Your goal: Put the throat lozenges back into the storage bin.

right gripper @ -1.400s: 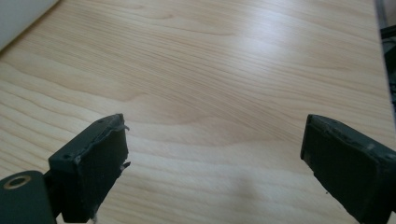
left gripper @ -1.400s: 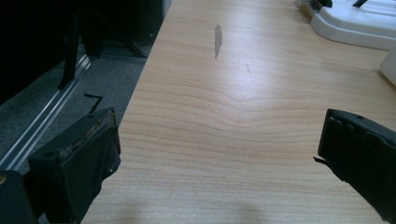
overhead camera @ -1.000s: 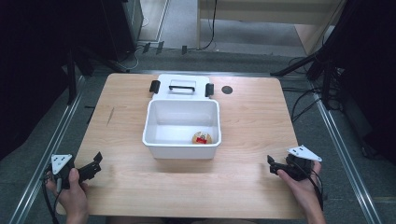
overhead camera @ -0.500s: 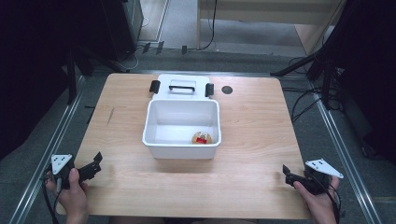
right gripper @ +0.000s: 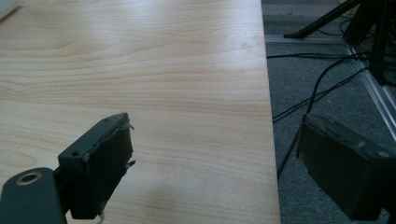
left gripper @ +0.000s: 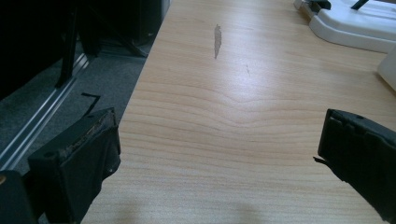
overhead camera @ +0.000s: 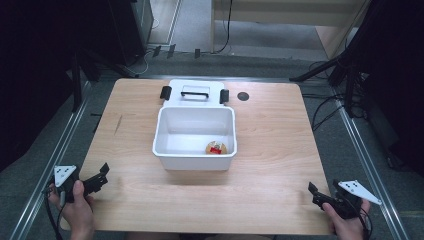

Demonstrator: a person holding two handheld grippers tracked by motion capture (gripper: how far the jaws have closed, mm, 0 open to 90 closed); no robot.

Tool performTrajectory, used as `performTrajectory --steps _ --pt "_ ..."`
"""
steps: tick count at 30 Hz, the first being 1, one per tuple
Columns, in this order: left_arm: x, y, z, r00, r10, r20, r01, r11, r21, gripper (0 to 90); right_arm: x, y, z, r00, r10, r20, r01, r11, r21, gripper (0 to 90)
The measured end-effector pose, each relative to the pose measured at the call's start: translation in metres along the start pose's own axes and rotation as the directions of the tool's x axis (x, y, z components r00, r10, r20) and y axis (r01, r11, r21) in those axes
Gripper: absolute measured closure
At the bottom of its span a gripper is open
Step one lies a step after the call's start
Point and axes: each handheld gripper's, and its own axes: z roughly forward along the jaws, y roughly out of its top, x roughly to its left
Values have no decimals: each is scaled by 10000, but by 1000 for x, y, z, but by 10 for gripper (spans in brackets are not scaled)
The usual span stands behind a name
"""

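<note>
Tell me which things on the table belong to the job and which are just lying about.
Job: white bin; round orange item inside it; white lid behind the bin.
Lying about: dark round spot on the tabletop; floor cables beside the table.

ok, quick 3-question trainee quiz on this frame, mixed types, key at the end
1. True or false: the white bin holds one small round item.
2. Where does the lid lie? A) on the bin B) flat on the table behind the bin C) on the floor
3. Fill in: the right gripper has nothing between its jaws, which have just been ____.

Key
1. True.
2. B.
3. Closing; they stand apart over the table's right edge. The left gripper is also open and empty.
</note>
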Motion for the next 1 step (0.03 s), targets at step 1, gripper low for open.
performTrajectory --steps 1 --pt "0 0 0 10000 0 0 0 10000 0 0 -1 0 0 10000 90 -7 -90 10000 -19 111"
